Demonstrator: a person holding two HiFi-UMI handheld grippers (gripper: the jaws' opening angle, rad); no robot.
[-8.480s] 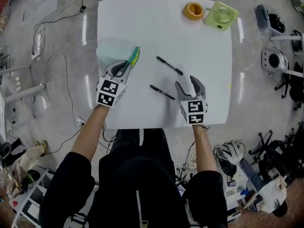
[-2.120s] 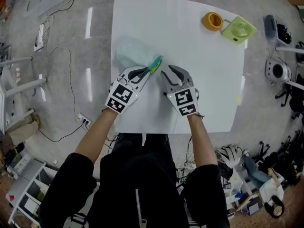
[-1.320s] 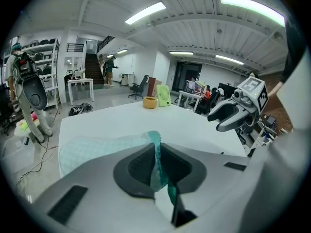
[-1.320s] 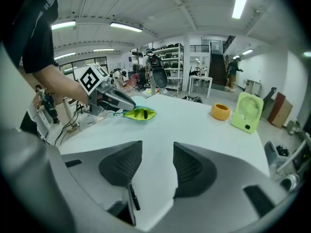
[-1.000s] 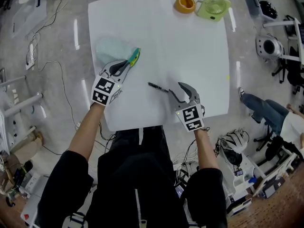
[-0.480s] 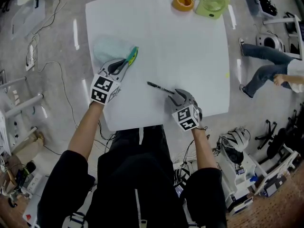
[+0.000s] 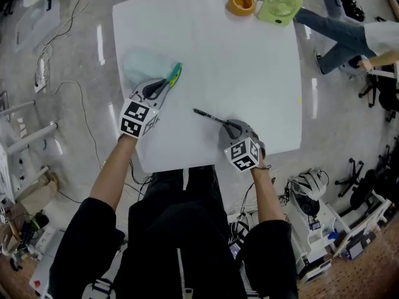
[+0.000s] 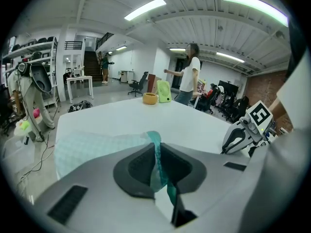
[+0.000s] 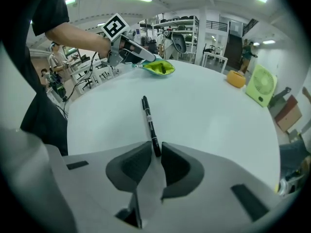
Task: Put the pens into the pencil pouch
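One black pen [image 7: 209,116] lies on the white table [image 7: 249,67], pointing up-left toward the pouch. My right gripper [image 7: 232,127] points steeply down over the pen's near end. In the right gripper view its jaws are closing, and the pads [image 9: 171,160] touch the pen [image 9: 149,123] on both sides at its near tip. The pale mint pencil pouch [image 7: 142,66] rests at the table's left side. My left gripper [image 7: 167,85] is shut on the pouch's green edge [image 8: 156,152] and holds it lifted.
An orange tape roll [image 7: 240,3] and a small green fan [image 7: 277,6] stand at the table's far edge. A person [image 7: 349,33] walks past the far right corner. Chairs and equipment crowd the floor at the right.
My right gripper came down onto the pen's near end and its jaws narrowed around it. The left gripper and pouch stayed still. A person walked across the right background.
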